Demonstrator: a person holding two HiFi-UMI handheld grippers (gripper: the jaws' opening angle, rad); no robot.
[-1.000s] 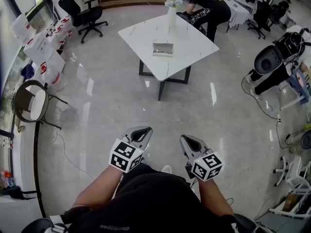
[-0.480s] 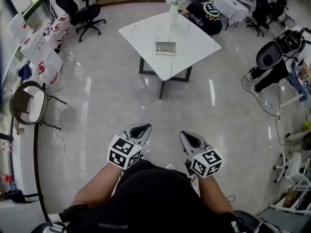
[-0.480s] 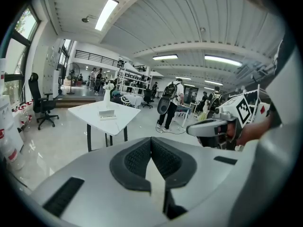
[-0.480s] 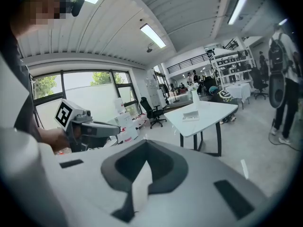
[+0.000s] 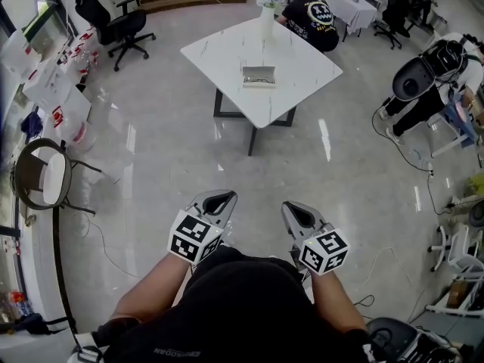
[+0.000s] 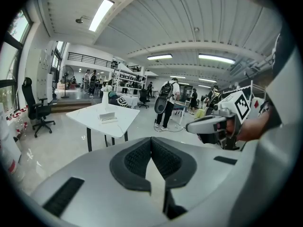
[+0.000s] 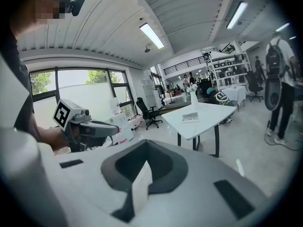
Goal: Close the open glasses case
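The open glasses case [image 5: 259, 76] lies on a white marble-look table [image 5: 219, 51] far ahead across the floor. It also shows small in the left gripper view as the case [image 6: 108, 117] and in the right gripper view as the case [image 7: 190, 117]. My left gripper [image 5: 219, 197] and right gripper [image 5: 293, 208] are held close to my body, far short of the table. Both are shut, with nothing between the jaws. The left gripper [image 6: 151, 141] and right gripper [image 7: 146, 145] both point toward the table.
A white vase with flowers [image 5: 267, 17] stands at the table's far edge, and a person [image 5: 314, 17] crouches behind it. An office chair [image 5: 113, 25] is at the back left, a round chair [image 5: 41, 176] at the left, machines [image 5: 423, 82] and cables at the right.
The view has shifted slightly and the table sits a touch nearer. The person behind the table has crouched lower. Both grippers stay shut and have barely moved.
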